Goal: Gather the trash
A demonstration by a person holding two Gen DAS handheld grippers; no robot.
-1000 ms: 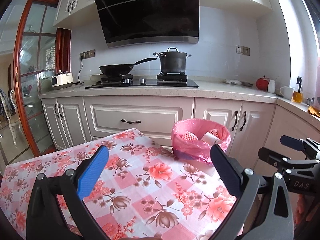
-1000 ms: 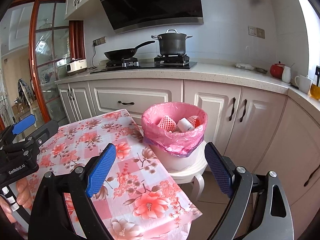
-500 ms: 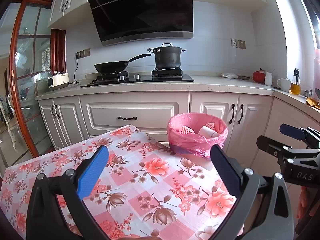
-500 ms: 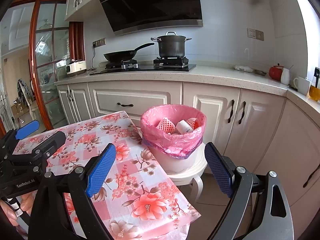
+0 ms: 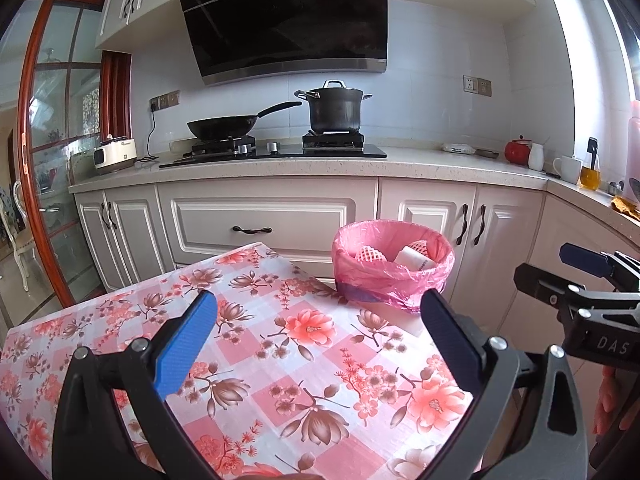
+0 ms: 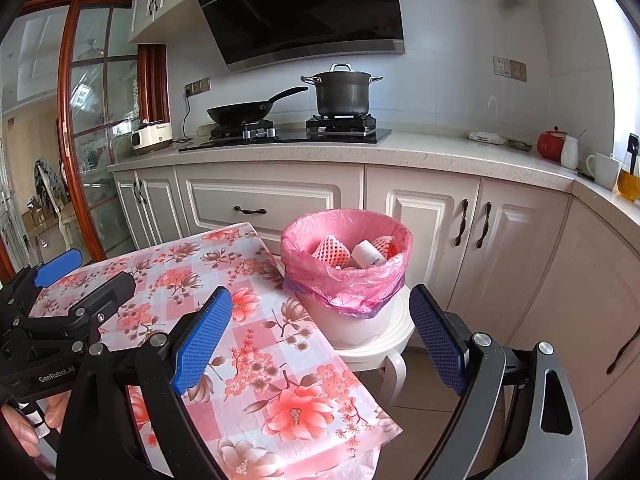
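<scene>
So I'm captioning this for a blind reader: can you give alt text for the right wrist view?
The open right gripper hovers over a floral tablecloth, facing a pink-lined trash bin on a white stool that holds foam nets and a white cup. The left gripper shows at left, kitchen cabinets behind.

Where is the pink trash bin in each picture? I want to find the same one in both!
Left wrist view: the pink trash bin sits right of centre, just past the far right edge of the flowery tablecloth.
Right wrist view: the pink trash bin sits in the middle, on a white stool.
Shared landmark: the black pot on the stove, above the bin in both.
</scene>
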